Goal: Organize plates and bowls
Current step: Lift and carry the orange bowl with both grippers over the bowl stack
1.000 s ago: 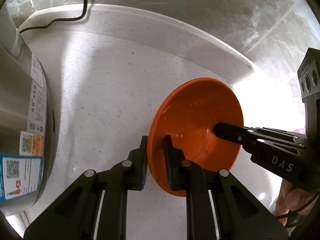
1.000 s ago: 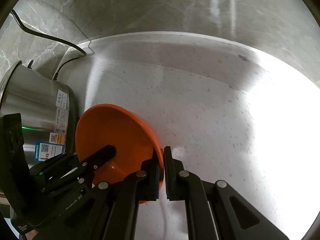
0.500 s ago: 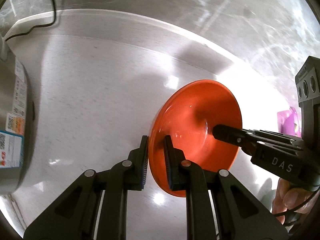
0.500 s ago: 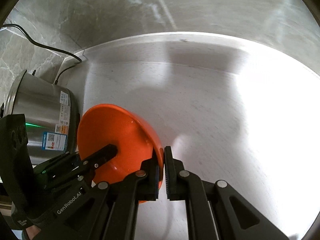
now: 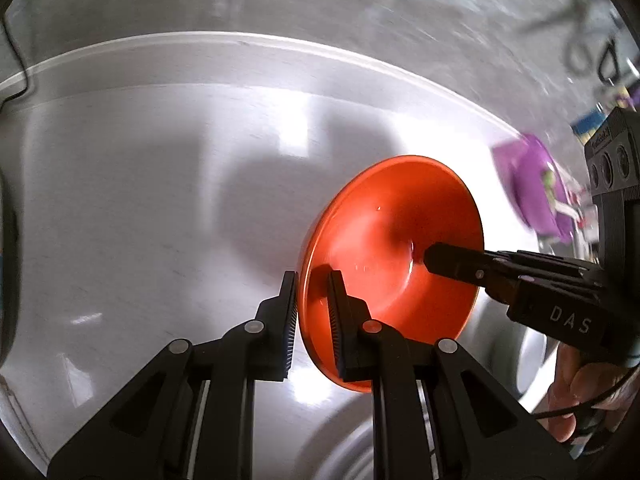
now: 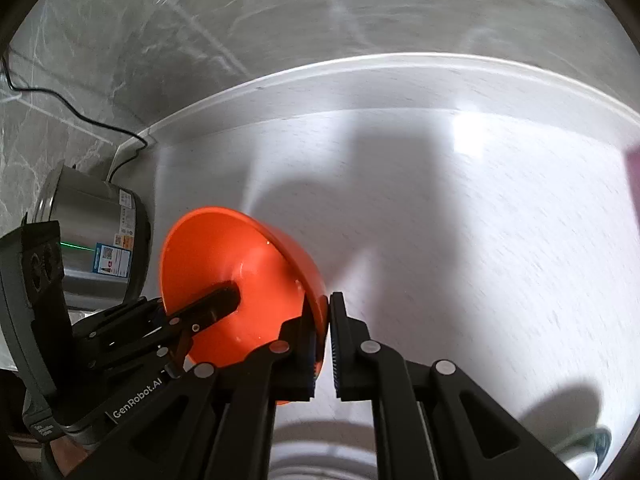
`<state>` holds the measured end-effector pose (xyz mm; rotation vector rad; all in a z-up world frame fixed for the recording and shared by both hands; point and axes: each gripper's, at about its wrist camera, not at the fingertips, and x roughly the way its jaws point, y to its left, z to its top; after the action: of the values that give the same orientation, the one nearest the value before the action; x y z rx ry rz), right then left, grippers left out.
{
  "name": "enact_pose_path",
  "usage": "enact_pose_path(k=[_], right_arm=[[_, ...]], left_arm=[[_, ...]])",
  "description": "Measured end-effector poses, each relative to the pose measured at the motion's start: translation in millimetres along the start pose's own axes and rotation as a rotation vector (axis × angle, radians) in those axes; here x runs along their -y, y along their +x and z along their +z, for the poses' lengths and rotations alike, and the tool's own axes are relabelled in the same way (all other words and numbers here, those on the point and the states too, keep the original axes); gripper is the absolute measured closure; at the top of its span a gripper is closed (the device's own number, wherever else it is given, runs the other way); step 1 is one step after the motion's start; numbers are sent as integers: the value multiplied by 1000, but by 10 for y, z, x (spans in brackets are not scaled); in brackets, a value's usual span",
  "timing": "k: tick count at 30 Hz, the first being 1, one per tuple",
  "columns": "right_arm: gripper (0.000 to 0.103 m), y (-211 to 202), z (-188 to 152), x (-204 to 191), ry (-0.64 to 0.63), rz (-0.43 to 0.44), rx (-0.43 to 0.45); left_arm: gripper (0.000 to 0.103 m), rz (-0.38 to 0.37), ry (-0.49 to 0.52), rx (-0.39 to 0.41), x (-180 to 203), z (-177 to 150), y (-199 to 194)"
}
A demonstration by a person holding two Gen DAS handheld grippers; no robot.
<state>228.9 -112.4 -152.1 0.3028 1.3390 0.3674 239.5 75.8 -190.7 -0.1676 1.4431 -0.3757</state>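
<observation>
A: Where's the bowl?

B: Above the pale speckled stone countertop (image 6: 460, 240), clear of its back edge and away from the stainless steel cooker (image 6: 92, 240) in the left corner. The glossy orange plastic bowl (image 5: 392, 256) hangs tilted.

A: Why two tongs?

B: Opposite rims. Left gripper (image 5: 313, 312) and right gripper (image 6: 322, 340) are each clenched on it, likely for steadiness.

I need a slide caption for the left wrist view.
Both grippers grip one orange bowl above the white counter.
</observation>
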Motion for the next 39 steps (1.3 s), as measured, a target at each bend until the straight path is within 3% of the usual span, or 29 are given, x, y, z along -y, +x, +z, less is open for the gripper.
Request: enact_pose_path(k=[17, 29, 39], right_arm=[[95, -903, -1046, 965, 152, -30, 53], [94, -1269, -1623, 1644, 236, -41, 58], [94, -1212, -1819, 2043, 285, -19, 17]], left_arm=[[90, -104, 203, -75, 1732, -850, -91], [90, -98, 321, -137, 2774, -1297, 268], [90, -50, 360, -166, 3064, -1501, 510]])
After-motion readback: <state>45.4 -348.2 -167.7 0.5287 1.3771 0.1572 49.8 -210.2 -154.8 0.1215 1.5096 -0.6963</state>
